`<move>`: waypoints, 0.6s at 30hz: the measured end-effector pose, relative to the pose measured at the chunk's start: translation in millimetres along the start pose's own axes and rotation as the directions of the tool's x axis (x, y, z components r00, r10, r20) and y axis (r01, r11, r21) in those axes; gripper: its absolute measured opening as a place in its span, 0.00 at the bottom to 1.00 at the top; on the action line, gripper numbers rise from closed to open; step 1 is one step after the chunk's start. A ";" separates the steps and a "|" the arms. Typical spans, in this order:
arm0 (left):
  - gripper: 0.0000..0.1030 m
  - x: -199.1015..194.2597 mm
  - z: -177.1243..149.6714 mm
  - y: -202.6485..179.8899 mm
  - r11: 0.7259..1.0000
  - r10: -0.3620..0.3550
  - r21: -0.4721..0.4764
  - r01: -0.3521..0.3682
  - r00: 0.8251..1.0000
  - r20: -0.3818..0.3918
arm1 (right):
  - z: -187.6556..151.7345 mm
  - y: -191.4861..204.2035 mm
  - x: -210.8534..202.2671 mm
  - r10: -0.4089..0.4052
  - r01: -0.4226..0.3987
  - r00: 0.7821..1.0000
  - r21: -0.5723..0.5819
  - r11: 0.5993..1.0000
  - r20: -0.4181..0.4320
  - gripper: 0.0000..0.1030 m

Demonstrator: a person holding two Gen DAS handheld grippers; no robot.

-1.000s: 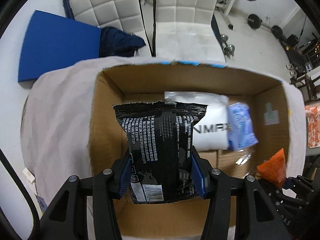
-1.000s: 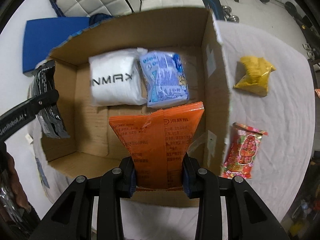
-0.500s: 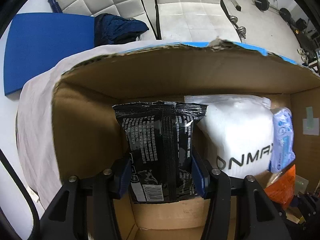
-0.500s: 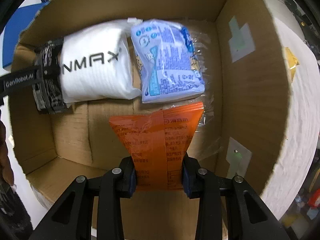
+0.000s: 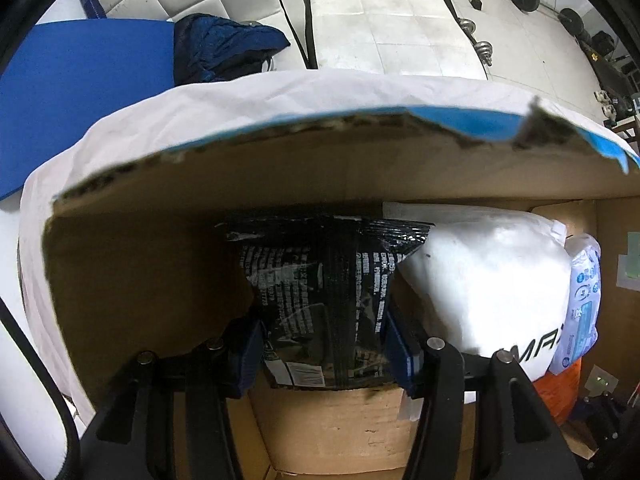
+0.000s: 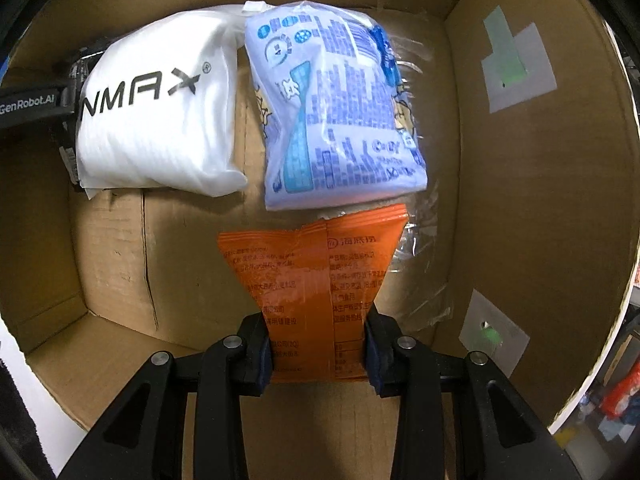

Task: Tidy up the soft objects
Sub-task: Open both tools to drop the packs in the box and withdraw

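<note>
Two grippers low inside cardboard box [image 6: 500,216], left gripper [image 5: 326,344] clamping black packet [image 5: 324,300], right gripper [image 6: 318,346] clamping orange packet [image 6: 316,280]

Inside the box [image 6: 500,216], bare floor lies open at the near left. The white pack [image 6: 160,120] and blue pack [image 6: 336,120] fill the far side, touching; crumpled film [image 6: 424,280] lines the right wall.

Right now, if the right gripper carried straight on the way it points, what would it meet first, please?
Probably the blue-printed pack: it lies just past the top edge of the orange packet that the right gripper holds. Depth is unclear, so the cardboard box floor could come first.
</note>
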State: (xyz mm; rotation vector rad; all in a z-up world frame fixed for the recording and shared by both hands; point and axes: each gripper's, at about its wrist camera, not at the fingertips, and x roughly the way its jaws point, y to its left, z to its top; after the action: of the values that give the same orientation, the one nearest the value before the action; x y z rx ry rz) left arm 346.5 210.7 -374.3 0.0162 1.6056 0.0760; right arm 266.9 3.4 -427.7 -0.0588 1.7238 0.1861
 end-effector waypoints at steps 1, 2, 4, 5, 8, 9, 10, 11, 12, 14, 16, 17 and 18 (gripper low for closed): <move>0.51 0.8 0.3 -0.3 1.000 -0.001 -0.003 0.001 1.000 -0.003 | 2.6 0.6 1.1 -0.002 0.002 1.000 -0.001 1.000 -0.003 0.38; 0.51 1.0 0.8 -1.4 1.000 -0.002 -0.005 0.002 1.000 -0.006 | 3.0 3.2 1.9 -0.005 0.005 1.000 -0.001 1.000 -0.005 0.38; 0.51 -1.4 -0.1 -1.0 1.000 -0.012 -0.010 0.012 1.000 -0.013 | 2.6 4.7 1.2 -0.015 0.015 1.000 -0.005 1.000 -0.008 0.39; 0.51 -2.6 -0.1 -0.2 1.000 -0.018 -0.012 0.018 1.000 -0.017 | 2.5 6.0 0.7 -0.018 0.018 1.000 -0.006 1.000 -0.008 0.42; 0.51 -2.9 7.0 7.1 0.999 -0.038 -0.014 0.038 0.999 -0.023 | 2.6 7.4 -7.7 -0.022 0.022 1.000 -0.009 1.000 -0.002 0.59; 0.51 -4.6 7.9 8.3 0.999 -0.043 -0.017 0.043 0.999 -0.023 | 2.7 7.5 -11.2 -0.017 0.017 1.000 -0.008 1.000 0.003 0.60; 0.51 -6.3 9.2 9.4 0.999 -0.043 -0.018 0.043 0.999 -0.023 | 2.5 7.0 -14.9 -0.011 0.011 1.000 -0.004 1.000 0.009 0.60; 0.51 -6.4 11.4 11.0 0.999 -0.041 -0.018 0.041 0.999 -0.022 | 1.9 6.7 -18.2 -0.008 0.008 1.000 -0.003 1.000 0.014 0.60; 0.51 -9.6 11.3 11.2 0.999 -0.036 -0.017 0.036 0.999 -0.017 | 1.8 6.1 -22.0 -0.005 0.005 1.000 -0.003 1.000 0.018 0.61; 0.52 -16.0 11.0 13.1 0.999 -0.027 -0.016 0.027 1.000 -0.010 | 1.8 6.4 -30.3 -0.002 0.002 1.000 -0.003 1.000 0.028 0.61; 0.53 -23.7 8.6 14.7 0.999 -0.024 -0.021 0.024 1.000 0.002 | 2.6 6.6 -43.8 -0.001 0.001 0.999 -0.003 1.000 0.040 0.61; 0.54 -28.0 6.4 16.0 0.999 -0.025 -0.025 0.025 1.000 0.009 | 2.3 6.4 -48.1 0.002 -0.002 0.999 -0.003 1.000 0.043 0.61; 0.54 -34.2 4.2 18.3 0.999 -0.026 -0.032 0.026 1.000 0.018 | 0.8 6.4 -52.1 0.003 -0.003 0.999 -0.004 1.000 0.047 0.61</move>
State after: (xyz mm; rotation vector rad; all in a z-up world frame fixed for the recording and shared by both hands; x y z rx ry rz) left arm 351.2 227.1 -339.2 -0.0288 1.5867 0.0810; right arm 275.2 6.4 -375.9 -0.0540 1.6771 0.1919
